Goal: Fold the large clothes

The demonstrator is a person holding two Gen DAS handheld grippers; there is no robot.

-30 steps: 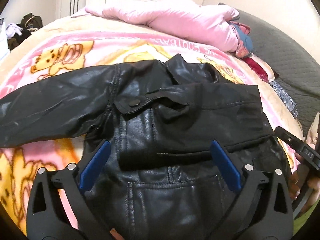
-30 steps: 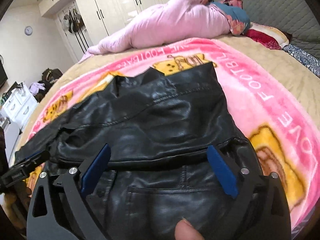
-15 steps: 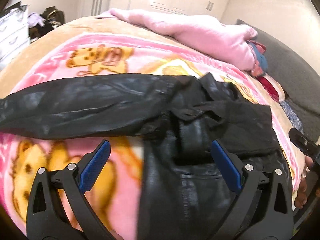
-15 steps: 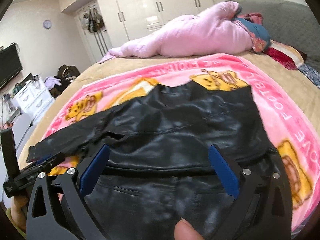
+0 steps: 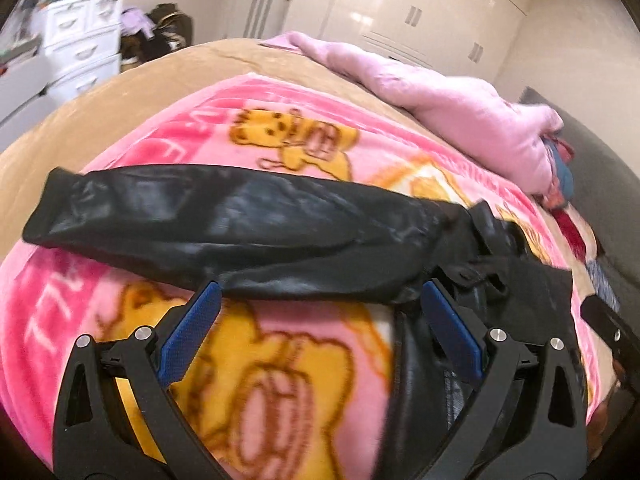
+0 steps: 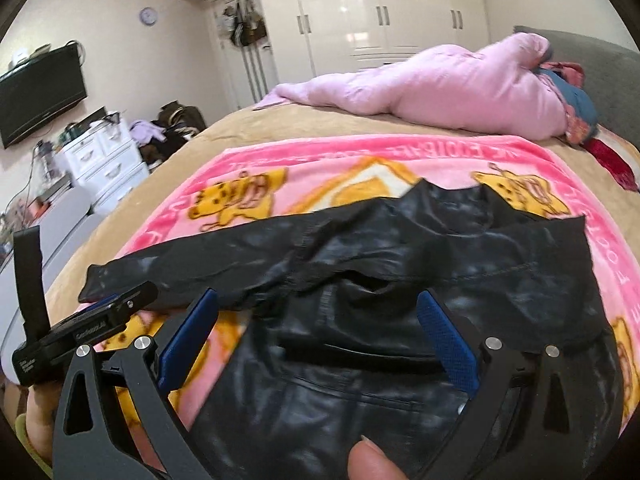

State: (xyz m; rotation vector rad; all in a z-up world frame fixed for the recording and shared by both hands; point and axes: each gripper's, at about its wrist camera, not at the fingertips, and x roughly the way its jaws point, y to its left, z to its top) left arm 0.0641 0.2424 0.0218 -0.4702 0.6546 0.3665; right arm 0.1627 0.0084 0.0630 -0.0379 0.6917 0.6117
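A black leather jacket (image 6: 400, 280) lies on a pink cartoon blanket (image 5: 280, 360) on the bed. One side is folded over its body; the other sleeve (image 5: 224, 216) stretches flat to the left. My left gripper (image 5: 320, 292) is open and empty, just short of the sleeve's near edge by the armpit. My right gripper (image 6: 320, 296) is open and empty over the jacket's body. The left gripper's body shows at the left of the right wrist view (image 6: 88, 328).
A pink quilt (image 6: 440, 88) and bright pillows (image 6: 572, 112) lie at the bed's far side. White wardrobes (image 6: 380, 12) stand behind. White drawers (image 6: 104, 160), a wall TV (image 6: 40, 92) and clutter stand left of the bed. A grey headboard (image 5: 600, 184) is at right.
My left gripper has swung left from over the jacket's body to the outstretched sleeve. My right gripper has pulled back and turned left. Both stay open and empty.
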